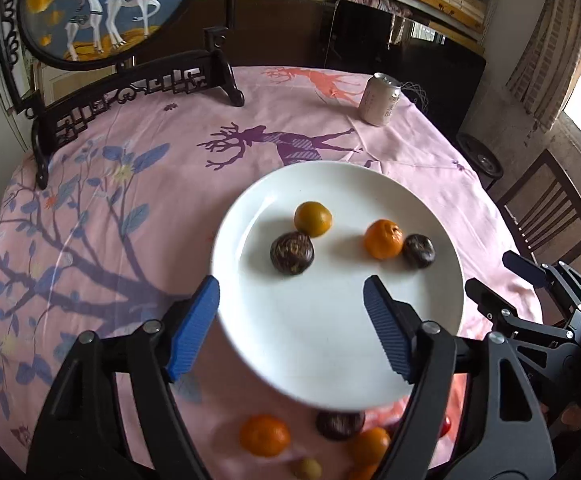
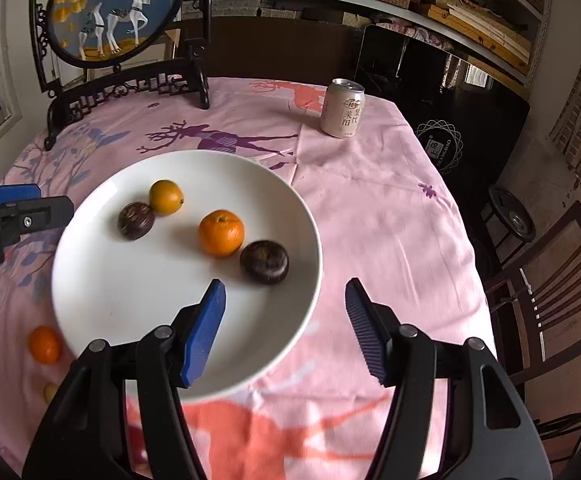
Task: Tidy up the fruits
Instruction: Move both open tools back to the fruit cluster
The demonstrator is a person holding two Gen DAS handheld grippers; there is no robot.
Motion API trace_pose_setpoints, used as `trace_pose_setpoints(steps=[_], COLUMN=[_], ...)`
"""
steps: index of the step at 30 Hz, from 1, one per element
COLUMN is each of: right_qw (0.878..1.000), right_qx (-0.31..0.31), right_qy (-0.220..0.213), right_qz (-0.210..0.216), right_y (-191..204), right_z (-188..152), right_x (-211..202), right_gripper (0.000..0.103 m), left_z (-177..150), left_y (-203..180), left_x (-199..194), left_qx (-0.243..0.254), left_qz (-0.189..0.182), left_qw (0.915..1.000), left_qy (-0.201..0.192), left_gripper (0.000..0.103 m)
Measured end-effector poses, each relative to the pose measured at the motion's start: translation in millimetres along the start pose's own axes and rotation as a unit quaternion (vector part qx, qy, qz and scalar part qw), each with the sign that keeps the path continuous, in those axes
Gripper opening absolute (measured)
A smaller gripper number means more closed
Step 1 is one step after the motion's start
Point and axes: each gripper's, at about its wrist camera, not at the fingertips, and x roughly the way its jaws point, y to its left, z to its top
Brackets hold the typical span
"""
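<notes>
plate: round white ceramic plate (image 1: 250, 320) sits mid-table on the pink deer-print tablecloth (image 1: 150, 200); it's my collection spot, so I keep both tongs near its front rim.
on plate: four fruits. Yellow-green round citrus (image 1: 313, 219) touching a dark brown wrinkled round fruit (image 1: 292, 253); bright orange mandarin (image 1: 383, 239) touching a second dark purple-brown fruit (image 1: 419, 251). They lie in pairs toward the far half, so the near half is free for more.
off plate: loose fruits on the cloth in front of the plate, orange mandarin on the cloth (image 1: 265, 435), dark round fruit on the cloth (image 1: 339, 424), more orange ones (image 1: 370, 445) and a small pale yellow fruit (image 1: 308, 469), blurred. My guess is these go next.
left tongs: my left gripper (image 1: 290, 328) has its blue pads wide apart, nothing between them, above the plate's near-left rim.
right tongs: my right gripper (image 2: 286, 328) is spread too, empty, straddling the plate's near-right rim.
progress: part done, roughly half by my judgement.
bystanders: pale pink drink can (image 2: 342, 108) at far edge, carved black-framed deer screen (image 2: 114, 12) at back left, both well apart from the plate.
</notes>
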Motion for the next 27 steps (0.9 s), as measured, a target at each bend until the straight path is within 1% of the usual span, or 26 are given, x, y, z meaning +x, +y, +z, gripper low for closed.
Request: trace_pose_setpoints(steps=[2,4,7,9,11,14,19,27], right_qw=[1.0,0.999,0.998,0.998,0.998,0.999,0.999,0.998], right_qx=[0.015,0.028,0.039,0.045,0.047,0.033,0.011,-0.004], right_qy=[0.003,-0.001,-0.01,-0.013,-0.014,-0.005,0.038,0.05], right_qz=[0.023,0.041,0.038,0.033,0.034,0.032,0.037,0.035], right_y=[0.2,3.5,10.3,12.7,16.7,27.8,48.2,58.8], right_z=[-26.6,-53.9,-83.2,-95.0,-103.7,-113.0,-128.9,-127.6], right_x=[-24.8,-45.3,-66.9,-76.4,-82.8,-78.8,-49.9,-24.4], right_gripper=[0.063,0.063,0.063,0.063,0.063,0.063,0.063,0.063], left_z=[-28.7,-57.7,-96.3,-115.0,-131.4,-151.3,-178.5,-197.4], left_y=[2.4,4.3,8.5,11.7,16.1,23.1,30.6,32.4], left_x=[-26.2,-45.1,-61.7,-64.7,-66.9,-68.1,-69.6,-78.9], left_qx=[0.0,-0.001,-0.004,0.0,0.002,-0.001,-0.001,0.005], left_qz=[-0.009,-0.013,-0.002,0.016,0.025,0.028,0.024,0.013], left_qw=[0.9998,0.9994,0.9992,0.9992,0.9992,0.9994,0.9997,0.9998], left_qy=[-0.018,-0.031,-0.041,-0.038,-0.031,-0.021,0.0,0.013], left_gripper=[0.08,0.08,0.08,0.08,0.08,0.08,0.08,0.08])
